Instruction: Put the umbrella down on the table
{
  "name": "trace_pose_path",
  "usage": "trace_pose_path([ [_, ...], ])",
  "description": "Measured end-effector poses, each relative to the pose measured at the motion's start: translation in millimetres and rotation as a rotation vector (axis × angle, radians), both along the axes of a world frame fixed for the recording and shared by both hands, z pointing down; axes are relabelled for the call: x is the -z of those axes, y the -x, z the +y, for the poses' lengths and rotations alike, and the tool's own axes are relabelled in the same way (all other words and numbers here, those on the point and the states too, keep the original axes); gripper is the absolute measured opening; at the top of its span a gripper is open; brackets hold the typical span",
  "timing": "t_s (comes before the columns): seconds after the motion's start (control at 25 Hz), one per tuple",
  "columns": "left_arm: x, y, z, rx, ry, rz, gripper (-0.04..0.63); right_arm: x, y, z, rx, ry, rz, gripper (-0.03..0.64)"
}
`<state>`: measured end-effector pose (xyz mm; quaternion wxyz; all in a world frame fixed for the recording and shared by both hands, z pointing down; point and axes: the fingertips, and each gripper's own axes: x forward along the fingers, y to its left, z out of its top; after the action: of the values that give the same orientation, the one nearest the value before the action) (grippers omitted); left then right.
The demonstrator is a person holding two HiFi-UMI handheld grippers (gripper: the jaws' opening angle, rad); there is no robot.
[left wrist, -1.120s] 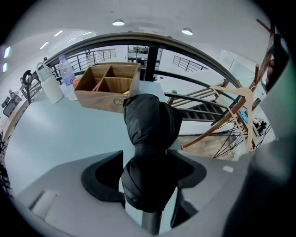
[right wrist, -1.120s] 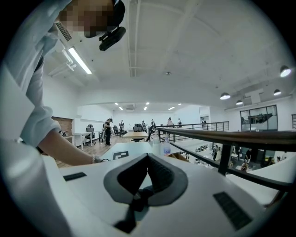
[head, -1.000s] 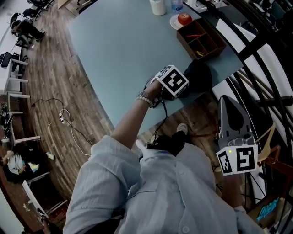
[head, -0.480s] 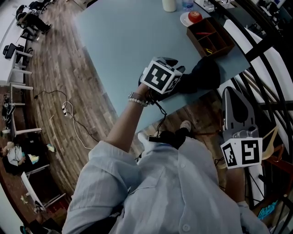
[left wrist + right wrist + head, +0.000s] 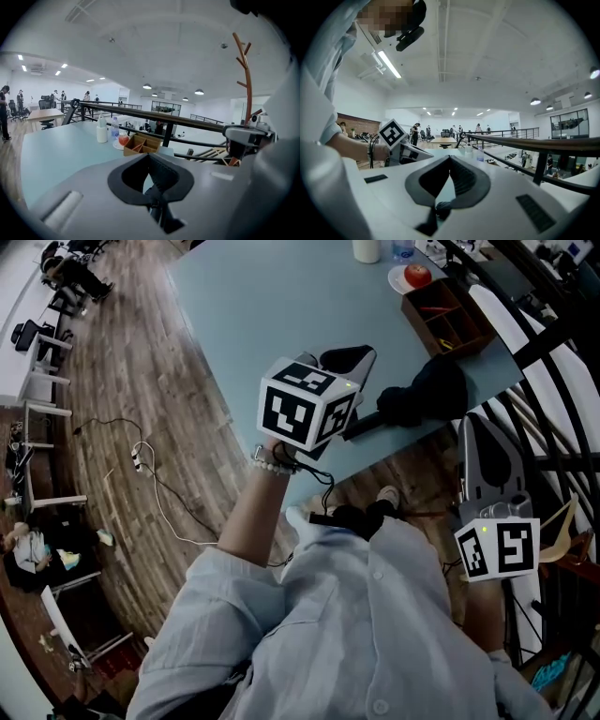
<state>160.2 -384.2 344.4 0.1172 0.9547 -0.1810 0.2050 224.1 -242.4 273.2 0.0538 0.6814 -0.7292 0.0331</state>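
A black folded umbrella [image 5: 427,390] lies on the pale blue table [image 5: 272,306] by its near right edge, handle end toward the left. My left gripper [image 5: 361,354] is raised above the table, left of the umbrella and clear of it. Its jaws have just been closing and now stand shut with nothing between them [image 5: 149,155]. The umbrella does not show in the left gripper view. My right gripper [image 5: 475,423] hovers off the table's right edge, near the railing, shut and empty [image 5: 449,157]. It sees the left gripper [image 5: 401,145] ahead at its left.
A wooden compartment box [image 5: 448,315] stands at the table's far right, with an apple on a plate [image 5: 417,276] and a white container [image 5: 367,249] behind it. A dark railing [image 5: 548,343] runs along the right. A coat stand [image 5: 244,65] rises beyond the table.
The left gripper has let go of the umbrella and risen up and to the left, away from it. The umbrella stays lying on the table. The right gripper has hardly shifted.
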Motion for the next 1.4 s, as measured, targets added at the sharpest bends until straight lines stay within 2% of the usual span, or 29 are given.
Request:
trace_pose_path([
  [0.16, 20, 27, 7, 0.029, -0.013, 0.066, 0.005, 3, 16, 1, -0.004, -0.008, 0.002, 0.000],
  [0.4, 40, 68, 13, 0.054, -0.118, 0.058, 0.005, 5, 35, 6, -0.026, -0.013, 0.007, 0.000],
  [0.88, 58, 144, 32, 0.117, -0.060, 0.169, 0.005, 12, 75, 29, -0.069, -0.029, 0.026, 0.000],
  [1.4, 56, 177, 49, 0.102, -0.054, 0.174, 0.005, 12, 106, 46, -0.094, -0.035, 0.039, 0.000],
])
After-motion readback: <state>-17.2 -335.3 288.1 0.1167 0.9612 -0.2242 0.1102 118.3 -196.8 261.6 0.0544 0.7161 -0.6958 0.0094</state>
